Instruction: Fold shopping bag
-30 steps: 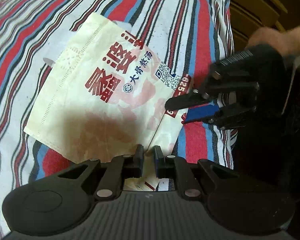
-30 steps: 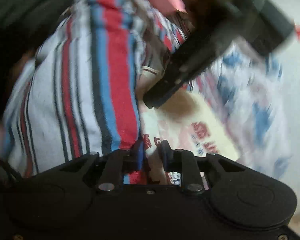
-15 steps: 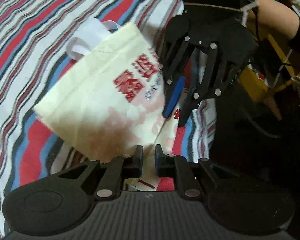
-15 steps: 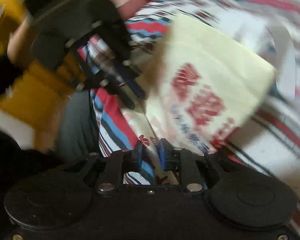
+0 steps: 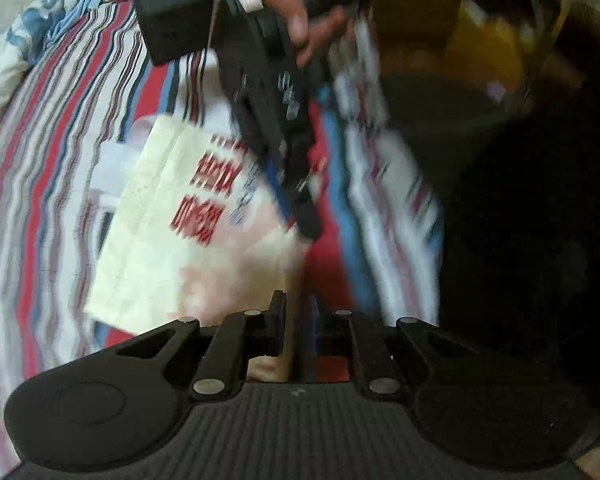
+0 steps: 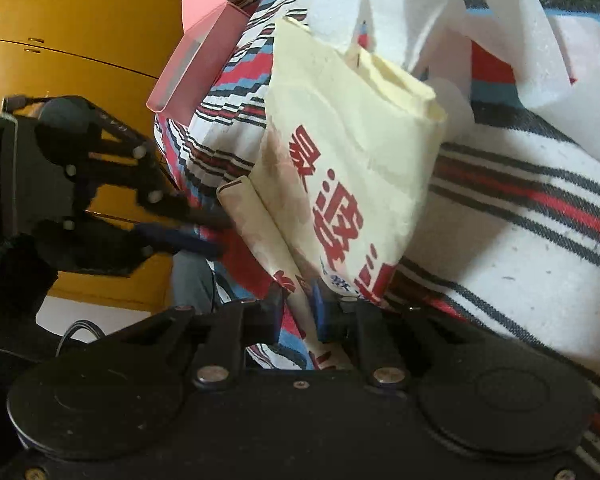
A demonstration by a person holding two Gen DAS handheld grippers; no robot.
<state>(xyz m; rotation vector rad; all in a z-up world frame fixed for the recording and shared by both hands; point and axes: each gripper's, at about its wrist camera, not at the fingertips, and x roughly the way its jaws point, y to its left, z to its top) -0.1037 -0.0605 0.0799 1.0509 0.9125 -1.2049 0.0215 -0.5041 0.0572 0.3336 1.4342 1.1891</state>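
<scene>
Two grippers pinch a bag
The left gripper [image 5: 296,312] and the closing right gripper [image 6: 296,300] squeeze the cream shopping bag's [image 6: 352,152] bottom edge.

Motion blur smears the red print on the cream shopping bag [image 5: 188,216] and the striped blanket [image 5: 40,184] in the left wrist view. The right gripper [image 5: 304,216] covers the bag's far edge there; its fingertips are indistinct. The white handle loops [image 6: 512,32] run past the frame's top edge.
</scene>
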